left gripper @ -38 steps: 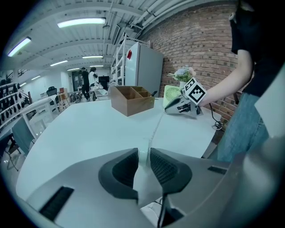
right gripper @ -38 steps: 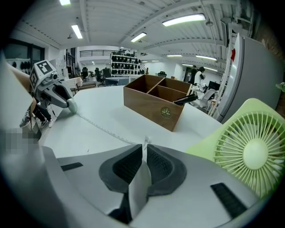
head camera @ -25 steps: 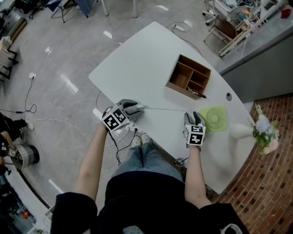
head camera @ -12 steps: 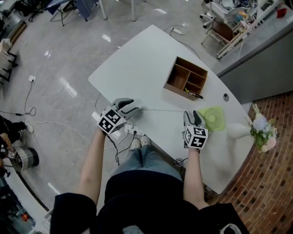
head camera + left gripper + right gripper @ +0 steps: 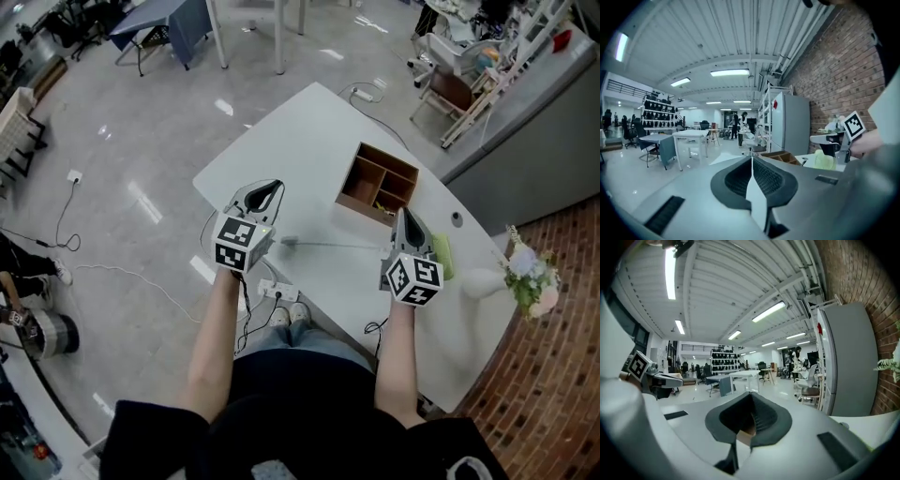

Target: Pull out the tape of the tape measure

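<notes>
The tape measure (image 5: pixel 290 241) lies on the white table (image 5: pixel 309 141) with a thin length of tape (image 5: pixel 342 246) drawn out to the right. Neither gripper touches it. My left gripper (image 5: pixel 268 187) is raised above the table's left edge and tipped upward, its jaws closing right together on nothing (image 5: pixel 751 174). My right gripper (image 5: pixel 405 215) is raised over the tape's right end, where its jaws too close together with nothing between them (image 5: pixel 750 420). Both gripper views look out across the room, not down at the table.
A wooden compartment box (image 5: pixel 378 181) stands behind the tape, holding a pen. A small green fan (image 5: pixel 442 257) sits partly hidden behind the right gripper, and a white vase of flowers (image 5: pixel 523 278) is at the far right. A power strip (image 5: pixel 278 292) lies on the floor.
Both grippers have lifted off the table and tipped upward, letting go of the tape measure. Their jaws, open before, are now shut. The tape stays drawn out on the table.
</notes>
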### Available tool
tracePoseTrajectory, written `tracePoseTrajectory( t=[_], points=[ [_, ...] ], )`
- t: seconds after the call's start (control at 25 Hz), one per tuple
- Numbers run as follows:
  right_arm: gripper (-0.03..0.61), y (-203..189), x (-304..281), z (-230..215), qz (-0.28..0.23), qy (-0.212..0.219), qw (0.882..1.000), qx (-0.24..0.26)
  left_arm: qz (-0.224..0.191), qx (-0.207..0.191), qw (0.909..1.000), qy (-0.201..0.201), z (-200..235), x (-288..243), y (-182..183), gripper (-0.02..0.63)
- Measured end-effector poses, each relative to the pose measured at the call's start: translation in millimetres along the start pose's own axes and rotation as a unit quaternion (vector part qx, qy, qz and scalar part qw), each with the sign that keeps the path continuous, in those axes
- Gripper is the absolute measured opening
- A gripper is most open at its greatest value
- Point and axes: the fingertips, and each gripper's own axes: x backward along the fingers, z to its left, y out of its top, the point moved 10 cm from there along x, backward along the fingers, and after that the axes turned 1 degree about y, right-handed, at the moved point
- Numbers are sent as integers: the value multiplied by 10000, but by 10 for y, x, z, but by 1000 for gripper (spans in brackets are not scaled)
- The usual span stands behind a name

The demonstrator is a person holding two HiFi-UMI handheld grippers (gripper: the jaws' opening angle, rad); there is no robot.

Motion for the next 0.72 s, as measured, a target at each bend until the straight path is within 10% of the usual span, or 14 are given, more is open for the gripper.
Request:
tracePoseTrajectory(
  t=[0.24, 0.72],
  points=[
    [2, 315, 27, 155, -506, 157, 9986, 85, -586, 413, 9944, 778, -54, 130, 270, 23],
    [0, 277, 76, 245, -479, 166, 9986, 127, -647, 340, 9942, 784, -202, 229, 234, 21]
  ],
)
